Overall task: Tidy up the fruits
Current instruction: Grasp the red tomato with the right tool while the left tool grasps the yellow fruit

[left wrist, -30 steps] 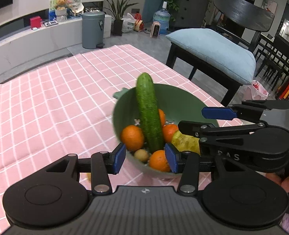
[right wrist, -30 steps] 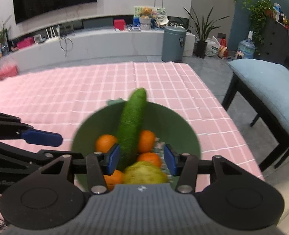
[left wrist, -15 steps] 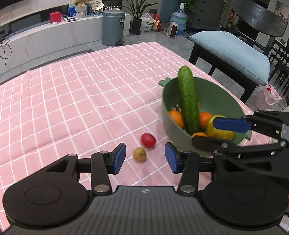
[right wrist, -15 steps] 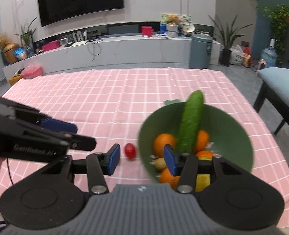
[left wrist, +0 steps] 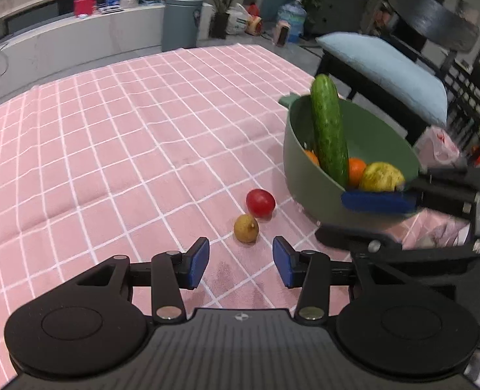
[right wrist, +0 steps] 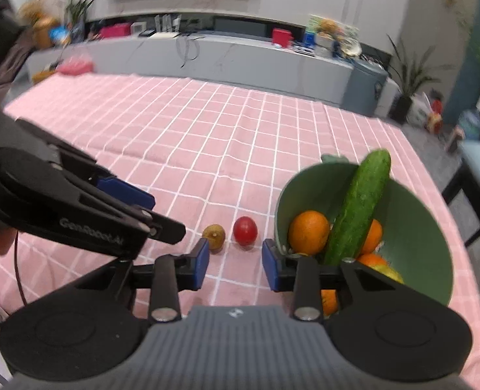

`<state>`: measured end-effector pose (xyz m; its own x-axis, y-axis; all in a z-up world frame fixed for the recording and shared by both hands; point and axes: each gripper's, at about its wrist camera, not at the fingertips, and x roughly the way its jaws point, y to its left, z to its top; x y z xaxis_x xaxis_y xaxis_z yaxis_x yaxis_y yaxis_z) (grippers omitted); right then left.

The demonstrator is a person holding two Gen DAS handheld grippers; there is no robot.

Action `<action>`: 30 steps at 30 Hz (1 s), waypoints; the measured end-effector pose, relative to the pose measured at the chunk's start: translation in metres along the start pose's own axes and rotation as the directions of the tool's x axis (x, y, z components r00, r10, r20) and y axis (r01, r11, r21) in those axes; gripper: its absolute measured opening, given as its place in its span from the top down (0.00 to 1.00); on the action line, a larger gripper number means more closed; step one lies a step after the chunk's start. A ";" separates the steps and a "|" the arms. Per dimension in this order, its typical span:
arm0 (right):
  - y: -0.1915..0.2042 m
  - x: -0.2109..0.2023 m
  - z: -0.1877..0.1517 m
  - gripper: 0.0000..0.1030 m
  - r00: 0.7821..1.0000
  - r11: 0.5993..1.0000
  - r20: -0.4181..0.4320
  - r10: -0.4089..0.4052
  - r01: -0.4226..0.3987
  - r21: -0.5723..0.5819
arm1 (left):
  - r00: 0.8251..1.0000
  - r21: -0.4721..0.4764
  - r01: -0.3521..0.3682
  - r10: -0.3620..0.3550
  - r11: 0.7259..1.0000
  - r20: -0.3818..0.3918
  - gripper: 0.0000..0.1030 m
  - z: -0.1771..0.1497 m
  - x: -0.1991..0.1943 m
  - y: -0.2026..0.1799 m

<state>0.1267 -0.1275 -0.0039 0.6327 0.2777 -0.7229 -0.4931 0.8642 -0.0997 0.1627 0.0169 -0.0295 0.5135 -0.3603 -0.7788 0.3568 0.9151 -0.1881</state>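
A green bowl [left wrist: 308, 178] [right wrist: 435, 227] stands on the pink checked tablecloth [left wrist: 126, 149]. It holds a cucumber [left wrist: 327, 133] [right wrist: 358, 211] leaning on the rim, several oranges [right wrist: 308, 232] and a yellow-green pear [left wrist: 381, 177]. A red tomato [left wrist: 260, 201] [right wrist: 245, 230] and a small brown fruit [left wrist: 246, 224] [right wrist: 214, 236] lie on the cloth left of the bowl. My left gripper [left wrist: 240, 263] is open and empty, just short of the brown fruit. My right gripper [right wrist: 235, 268] is open and empty, just short of the tomato.
A black chair with a light blue cushion [left wrist: 389, 71] stands beyond the table's right edge. A grey bin [left wrist: 178, 21] and a long white TV bench [right wrist: 207, 55] are on the floor beyond the far edge.
Both grippers have swung left from over the bowl. The tomato and brown fruit now lie in front of their open jaws. The bowl sits to the right.
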 end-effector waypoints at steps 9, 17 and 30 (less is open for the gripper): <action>-0.015 0.004 0.022 0.70 1.000 0.974 -0.015 0.026 -0.029 -0.225 | 0.999 0.056 0.031 -0.030 0.998 -0.019 0.49 0.010 0.024 -0.005; -0.015 0.012 0.030 0.71 0.996 0.924 -0.048 0.079 -0.091 -0.372 | 0.997 0.048 0.031 -0.028 0.998 -0.071 0.63 0.010 0.051 -0.007; 0.007 0.039 0.043 0.71 0.978 0.745 -0.174 0.116 -0.201 -0.636 | 0.999 -0.071 0.031 -0.034 0.997 -0.037 0.78 0.014 0.041 0.014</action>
<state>0.1735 -0.0929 -0.0037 0.4579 0.2989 -0.8372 -0.8745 0.3206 -0.3638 0.2001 0.0125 -0.0556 0.4718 -0.3838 -0.7938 0.3158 0.9141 -0.2543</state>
